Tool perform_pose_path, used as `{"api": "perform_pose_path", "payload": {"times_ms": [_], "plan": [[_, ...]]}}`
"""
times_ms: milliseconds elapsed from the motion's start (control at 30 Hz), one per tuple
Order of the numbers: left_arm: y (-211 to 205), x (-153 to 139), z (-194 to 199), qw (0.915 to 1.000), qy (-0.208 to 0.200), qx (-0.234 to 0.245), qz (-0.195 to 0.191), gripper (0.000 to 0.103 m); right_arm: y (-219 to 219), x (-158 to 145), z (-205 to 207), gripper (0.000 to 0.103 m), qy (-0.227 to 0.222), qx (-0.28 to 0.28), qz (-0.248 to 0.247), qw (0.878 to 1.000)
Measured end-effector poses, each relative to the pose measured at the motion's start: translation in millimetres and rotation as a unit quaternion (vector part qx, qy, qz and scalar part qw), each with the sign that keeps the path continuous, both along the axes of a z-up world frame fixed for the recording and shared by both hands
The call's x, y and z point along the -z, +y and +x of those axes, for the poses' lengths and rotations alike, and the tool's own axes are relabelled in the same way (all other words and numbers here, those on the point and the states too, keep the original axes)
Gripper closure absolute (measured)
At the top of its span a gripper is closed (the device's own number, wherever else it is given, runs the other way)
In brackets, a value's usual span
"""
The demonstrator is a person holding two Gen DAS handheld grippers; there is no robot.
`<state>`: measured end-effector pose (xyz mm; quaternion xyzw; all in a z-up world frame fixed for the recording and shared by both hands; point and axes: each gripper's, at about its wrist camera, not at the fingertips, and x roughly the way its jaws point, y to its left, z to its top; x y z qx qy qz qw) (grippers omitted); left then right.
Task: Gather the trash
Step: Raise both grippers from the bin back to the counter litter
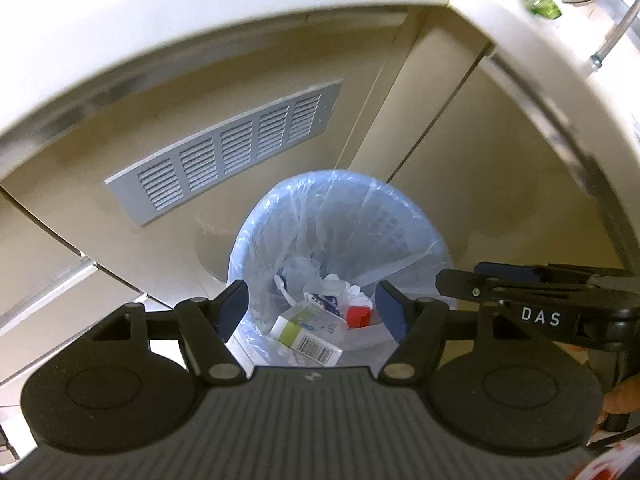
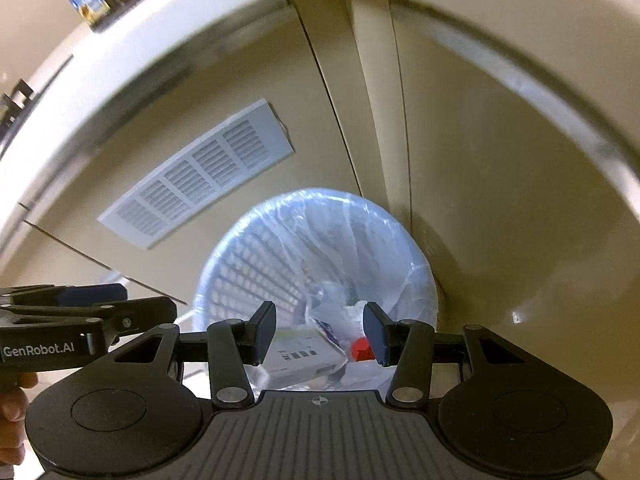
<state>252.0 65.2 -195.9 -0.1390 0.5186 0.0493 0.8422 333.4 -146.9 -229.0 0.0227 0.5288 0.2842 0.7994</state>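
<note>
Trash bin: sitting lower centre, wedged into the cabinet corner.
Tabletop: overhanging above.
Left tongs: hanging released.
Right tongs: hanging released.

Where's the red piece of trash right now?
Inside the lined bin, at the bottom right in both wrist views: the red piece lies just right of the barcode box.

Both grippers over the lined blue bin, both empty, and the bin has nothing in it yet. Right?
Not quite. The bin already holds trash: a barcoded box and a red item, seen in the left wrist view. Left gripper and right gripper are both empty.
</note>
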Motion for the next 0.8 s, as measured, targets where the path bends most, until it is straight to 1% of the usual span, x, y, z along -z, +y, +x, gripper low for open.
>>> {"api": "perform_pose_path", "payload": {"times_ms": [233,467,600,667,733,800], "plan": [[-5,-41,-9,0.9991,-0.042,0.003,0.005,0.035,-14,-48,-10,0.054,-0.025,-0.005,0.024,0.999],[-12,-86,-10,0.9956,-0.092,-0.001,0.016,0.035,-30,-97,-12,0.054,-0.075,-0.012,0.052,0.996],[-17,-104,-4,0.9925,-0.12,-0.006,0.023,0.035,-40,-119,-5,0.054,-0.102,-0.008,0.068,0.992],[-19,-112,2,0.991,-0.131,-0.009,0.027,0.035,-46,-127,1,0.051,-0.112,-0.003,0.075,0.991],[-20,-119,7,0.9895,-0.14,-0.013,0.031,0.035,-52,-134,9,0.037,-0.122,0.005,0.082,0.989],[-21,-124,13,0.9881,-0.148,-0.017,0.036,0.035,-58,-140,17,0.035,-0.135,0.013,0.088,0.987]]}}
